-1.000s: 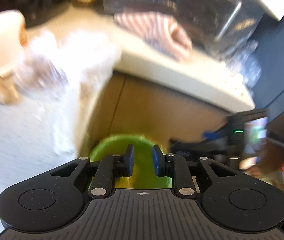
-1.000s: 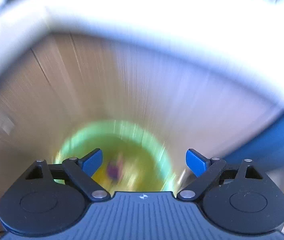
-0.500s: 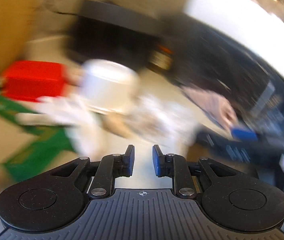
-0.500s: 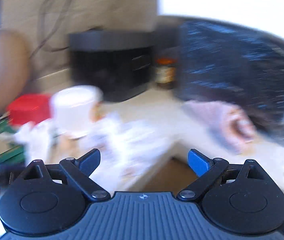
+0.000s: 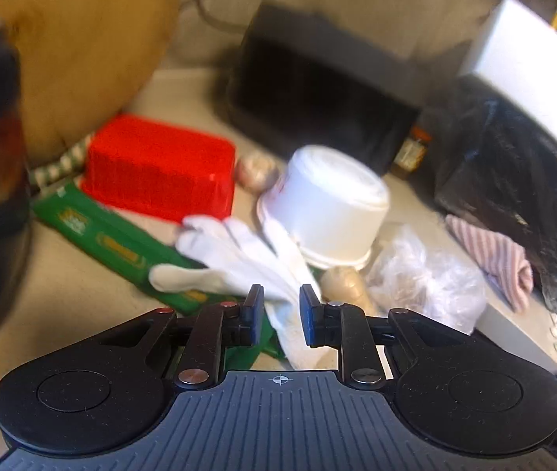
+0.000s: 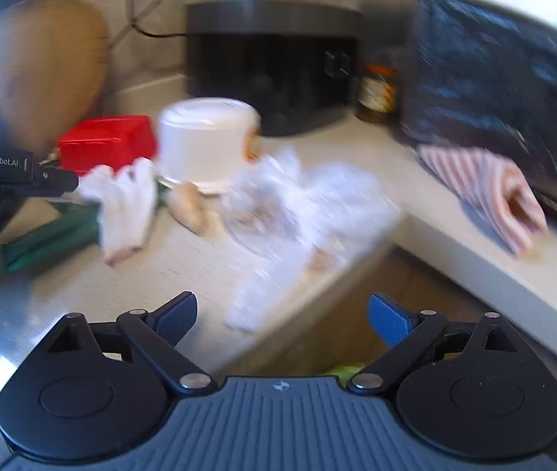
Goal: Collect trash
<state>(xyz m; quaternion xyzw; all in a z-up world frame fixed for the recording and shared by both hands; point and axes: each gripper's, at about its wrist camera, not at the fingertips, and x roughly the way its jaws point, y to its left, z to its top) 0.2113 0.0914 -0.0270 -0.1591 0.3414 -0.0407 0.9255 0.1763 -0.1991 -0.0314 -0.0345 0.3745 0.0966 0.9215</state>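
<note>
A white glove lies on a green packet on the counter, just ahead of my left gripper, whose jaws stand a narrow gap apart and hold nothing. Behind the glove is an upturned white cup; a crumpled clear plastic bag lies to its right. In the right wrist view the glove, the cup and the plastic bag lie ahead of my right gripper, which is wide open and empty over the counter edge. A sliver of the green bin shows below.
A red box, a round wooden board, a black appliance, a jar and a striped cloth stand at the back. The left gripper's body reaches in at the left of the right wrist view.
Both grippers have swung up from the green bin below the counter to face the items on the counter. The left jaws stay narrow, the right jaws stay wide open.
</note>
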